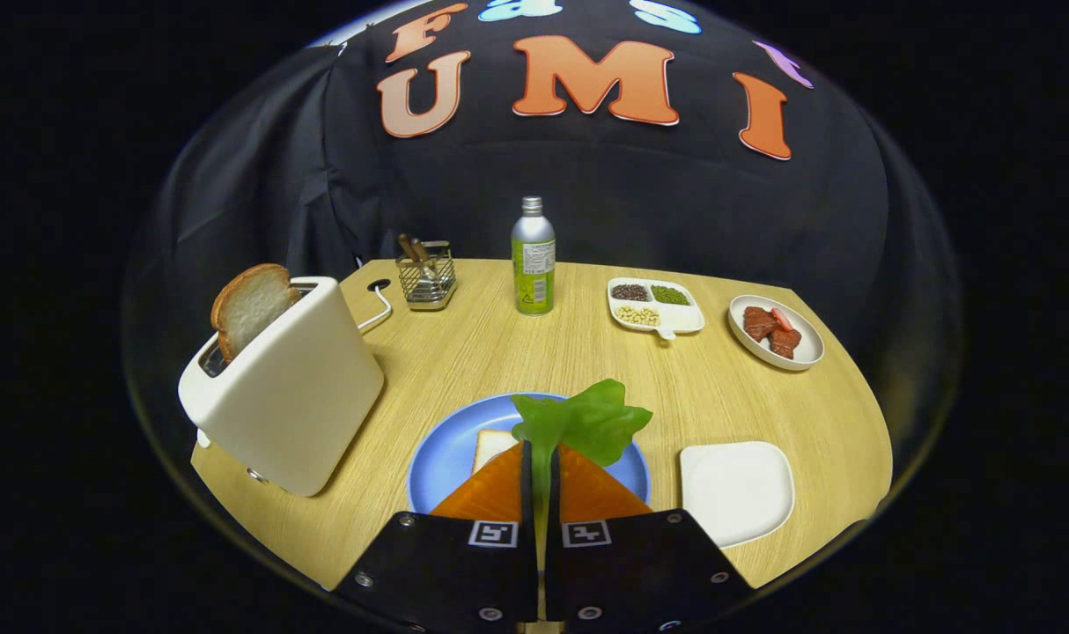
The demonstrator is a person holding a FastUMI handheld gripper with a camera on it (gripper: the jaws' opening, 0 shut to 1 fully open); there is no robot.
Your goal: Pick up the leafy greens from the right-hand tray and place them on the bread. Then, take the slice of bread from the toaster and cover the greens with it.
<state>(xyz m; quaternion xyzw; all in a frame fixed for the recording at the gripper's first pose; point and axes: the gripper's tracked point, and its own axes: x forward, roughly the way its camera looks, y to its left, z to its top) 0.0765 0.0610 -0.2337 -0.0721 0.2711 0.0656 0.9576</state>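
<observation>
My gripper is shut on the stem of the leafy greens, whose green leaf sticks up just beyond the fingertips. Under them lies a blue plate with a slice of bread on it, partly hidden by the fingers. To the left stands a white toaster, and a slice of bread pokes out of its slot. Right of the plate sits the white square tray, bare.
At the back of the wooden table stand a wire basket, a metal bottle, a divided dish of beans and a round plate of red meat pieces. The toaster's cord runs behind it.
</observation>
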